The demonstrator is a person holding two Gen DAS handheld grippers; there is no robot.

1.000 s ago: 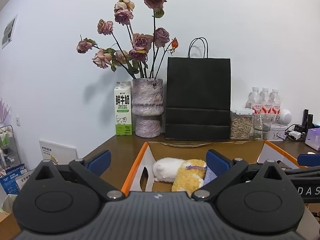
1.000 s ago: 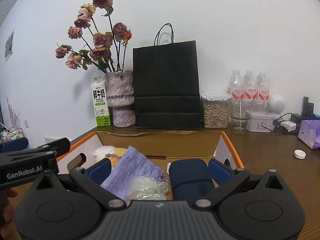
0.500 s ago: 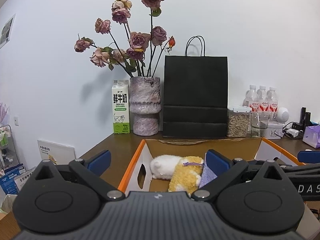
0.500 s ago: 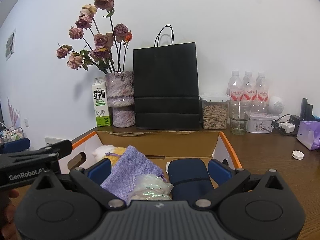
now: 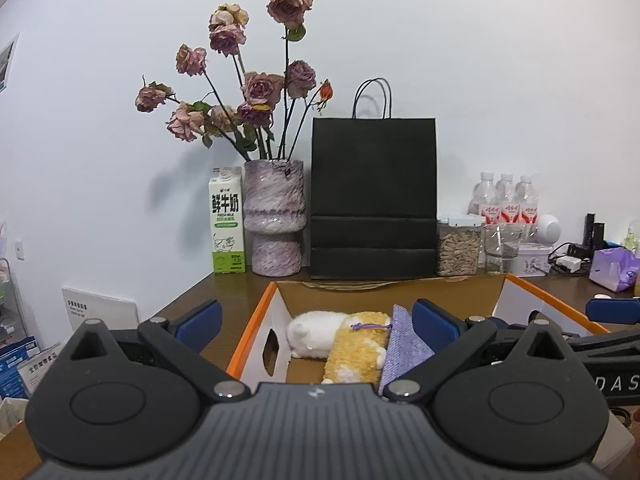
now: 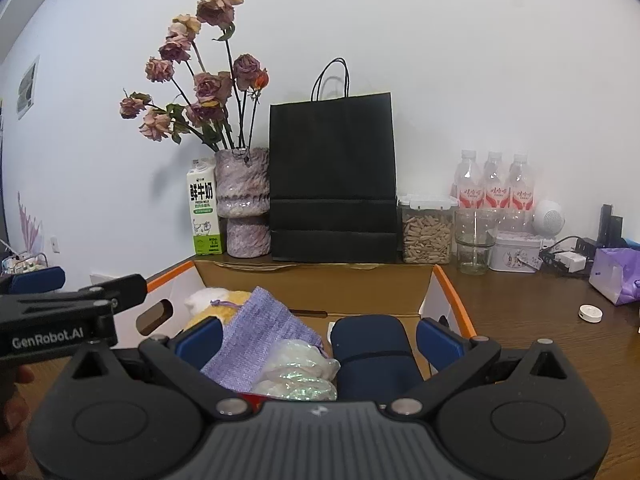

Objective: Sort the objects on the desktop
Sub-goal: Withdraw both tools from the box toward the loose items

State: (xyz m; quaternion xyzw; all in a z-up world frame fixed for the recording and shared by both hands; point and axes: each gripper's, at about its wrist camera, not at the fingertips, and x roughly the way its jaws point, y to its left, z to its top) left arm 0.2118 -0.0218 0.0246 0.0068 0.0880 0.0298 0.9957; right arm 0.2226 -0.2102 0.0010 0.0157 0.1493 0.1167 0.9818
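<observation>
An open cardboard box with orange edges [image 5: 256, 320] [image 6: 452, 292] sits on the brown desk. Inside lie a white and yellow plush toy [image 5: 340, 340] [image 6: 208, 300], a purple knit pouch [image 5: 404, 348] [image 6: 260, 332], a clear plastic bag [image 6: 298, 372] and a dark blue case [image 6: 372, 348]. My left gripper [image 5: 316, 326] is open and empty, over the box's left wall. My right gripper [image 6: 318, 338] is open and empty, above the box contents.
At the back stand a milk carton [image 5: 227, 220], a vase of dried roses [image 5: 274, 216], a black paper bag [image 5: 374, 200], a seed jar [image 6: 427, 228], a glass [image 6: 474, 240], water bottles [image 6: 494, 184] and a purple tissue pack [image 6: 616, 276]. A white cap [image 6: 591, 313] lies right of the box.
Both grippers have drawn back and risen slightly, so more of the box interior shows. Both stay open and empty.
</observation>
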